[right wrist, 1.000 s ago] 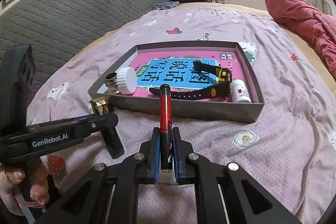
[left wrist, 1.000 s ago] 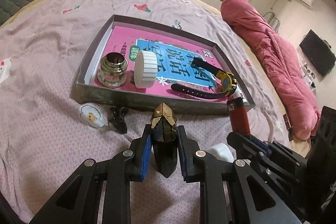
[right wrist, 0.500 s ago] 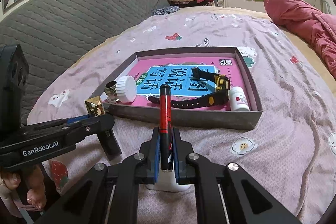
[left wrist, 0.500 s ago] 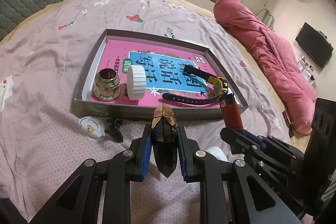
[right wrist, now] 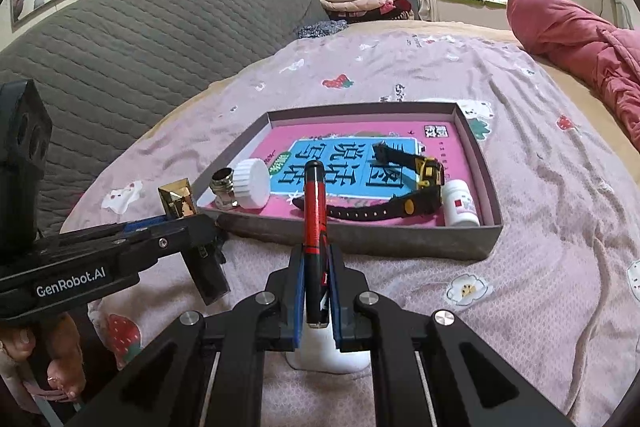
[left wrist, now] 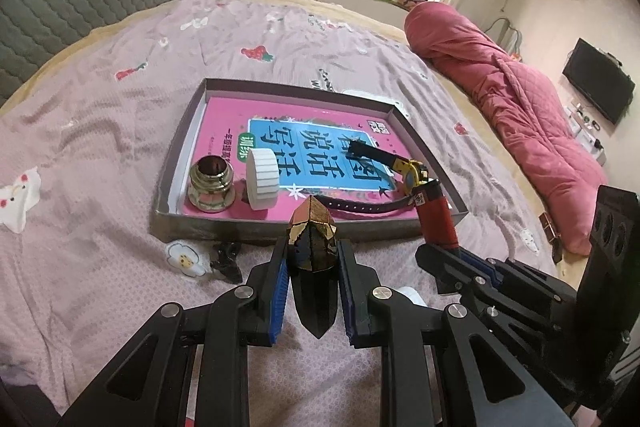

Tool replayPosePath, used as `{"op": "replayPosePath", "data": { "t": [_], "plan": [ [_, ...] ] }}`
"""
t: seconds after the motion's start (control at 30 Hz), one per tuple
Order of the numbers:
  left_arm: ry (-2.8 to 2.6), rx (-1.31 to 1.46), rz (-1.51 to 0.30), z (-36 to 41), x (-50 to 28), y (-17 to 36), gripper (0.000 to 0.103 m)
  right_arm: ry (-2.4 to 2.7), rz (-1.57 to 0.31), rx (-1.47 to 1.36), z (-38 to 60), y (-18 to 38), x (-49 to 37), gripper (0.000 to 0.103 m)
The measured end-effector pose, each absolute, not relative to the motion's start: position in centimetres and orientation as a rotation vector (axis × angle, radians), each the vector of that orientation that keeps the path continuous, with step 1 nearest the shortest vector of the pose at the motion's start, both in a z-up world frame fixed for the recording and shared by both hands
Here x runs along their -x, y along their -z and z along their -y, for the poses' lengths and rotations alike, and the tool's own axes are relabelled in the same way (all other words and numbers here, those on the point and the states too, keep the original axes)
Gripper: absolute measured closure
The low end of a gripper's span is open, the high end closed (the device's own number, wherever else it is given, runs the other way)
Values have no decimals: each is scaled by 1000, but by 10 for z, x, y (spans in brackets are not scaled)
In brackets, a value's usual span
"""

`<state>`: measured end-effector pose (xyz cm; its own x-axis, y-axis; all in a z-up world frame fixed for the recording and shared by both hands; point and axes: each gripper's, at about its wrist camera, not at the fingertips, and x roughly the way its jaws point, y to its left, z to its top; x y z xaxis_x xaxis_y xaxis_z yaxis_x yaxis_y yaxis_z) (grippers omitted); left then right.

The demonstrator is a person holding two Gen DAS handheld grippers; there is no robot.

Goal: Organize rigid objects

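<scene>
1. The shallow cardboard box lies on the pink bedspread, and everything else is easiest placed from it. A pink and blue book covers its floor.
2. Inside the box, at the near-left corner, stands a brass-coloured metal fitting, with a white ribbed cap just beside it, tipped on its edge.
3. Toward the box's right side lies a black and yellow wristwatch, strap stretched along the near wall. A small white bottle lies on its side in the near-right corner.
4. Just outside the near wall, the left gripper has its blue pads clamped narrowly on a black faceted bottle with a gold cap, held upright and clear of the bedspread.
5. To the right of it, also before the near wall, the right gripper is pinched tight on a red lighter, whose top end points toward the box.
6. A small black clip-like piece rests on the bedspread in front of the near-left corner; I cannot tell what it is.
7. A white object lies on the bedspread under the right gripper.
</scene>
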<state>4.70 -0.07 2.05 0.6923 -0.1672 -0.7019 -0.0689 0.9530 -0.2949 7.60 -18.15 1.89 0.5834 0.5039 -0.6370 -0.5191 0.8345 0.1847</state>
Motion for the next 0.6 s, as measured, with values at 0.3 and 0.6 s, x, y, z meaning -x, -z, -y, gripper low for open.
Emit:
{"op": "replayPosePath", "data": {
  "t": [0.3,0.6],
  "plan": [
    [46,300,-769,-3,-44,-38,80,-599,-705,-11,189,-28,-78,92],
    [48,294,-750,-5,-43,-48,80,-584,-696,-36,197,-30,-81,92]
  ]
}}
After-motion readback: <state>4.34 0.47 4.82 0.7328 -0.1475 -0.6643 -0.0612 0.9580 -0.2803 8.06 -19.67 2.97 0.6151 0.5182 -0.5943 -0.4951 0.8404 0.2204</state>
